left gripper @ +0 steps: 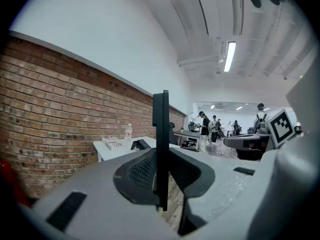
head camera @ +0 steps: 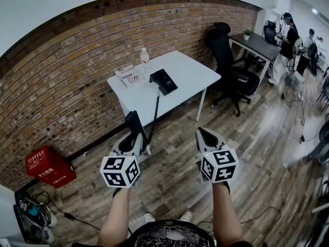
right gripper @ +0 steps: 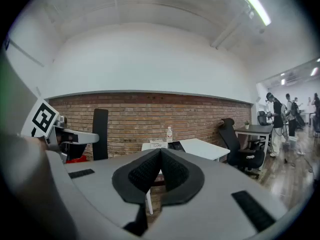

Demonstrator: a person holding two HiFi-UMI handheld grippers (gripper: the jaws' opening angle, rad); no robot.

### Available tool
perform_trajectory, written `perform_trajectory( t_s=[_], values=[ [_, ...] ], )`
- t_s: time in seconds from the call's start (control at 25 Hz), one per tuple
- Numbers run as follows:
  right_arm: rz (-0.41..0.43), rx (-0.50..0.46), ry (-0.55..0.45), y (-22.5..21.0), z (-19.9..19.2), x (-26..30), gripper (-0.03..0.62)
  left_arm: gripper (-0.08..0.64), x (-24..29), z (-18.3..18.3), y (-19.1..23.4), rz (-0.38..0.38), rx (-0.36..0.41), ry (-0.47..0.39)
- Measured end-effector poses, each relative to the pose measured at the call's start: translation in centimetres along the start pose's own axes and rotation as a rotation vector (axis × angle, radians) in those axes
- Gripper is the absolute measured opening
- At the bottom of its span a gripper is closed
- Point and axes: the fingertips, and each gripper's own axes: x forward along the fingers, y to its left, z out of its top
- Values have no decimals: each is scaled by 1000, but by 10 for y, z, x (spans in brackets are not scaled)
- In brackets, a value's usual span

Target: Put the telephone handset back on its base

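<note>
The black telephone handset (head camera: 134, 122) stands upright between the jaws of my left gripper (head camera: 133, 136), which is shut on it. In the left gripper view the handset (left gripper: 160, 149) is a thin dark slab pinched at the jaw tips of that gripper (left gripper: 161, 159). A black cord (head camera: 154, 112) runs from it up to the telephone base (head camera: 164, 80) on the white table (head camera: 190, 76), well ahead of me. The base (left gripper: 140, 144) also shows small in both gripper views (right gripper: 176, 145). My right gripper (head camera: 206, 136) is shut with nothing in it, its pads (right gripper: 150, 171) meeting.
On the table stand a water bottle (head camera: 145, 55) and a printed box (head camera: 128, 76). A red crate (head camera: 49, 167) sits by the brick wall at left. A black office chair (head camera: 231, 66), a dark desk (head camera: 259, 45) and people (head camera: 288, 40) are at the far right.
</note>
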Motion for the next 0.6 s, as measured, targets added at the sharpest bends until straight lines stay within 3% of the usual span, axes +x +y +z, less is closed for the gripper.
perform_trajectory(
  t_s=[0.6],
  values=[
    [32,25,1,-56,-9,-6,2,77,34,-7,-42,39,9,21]
  ],
)
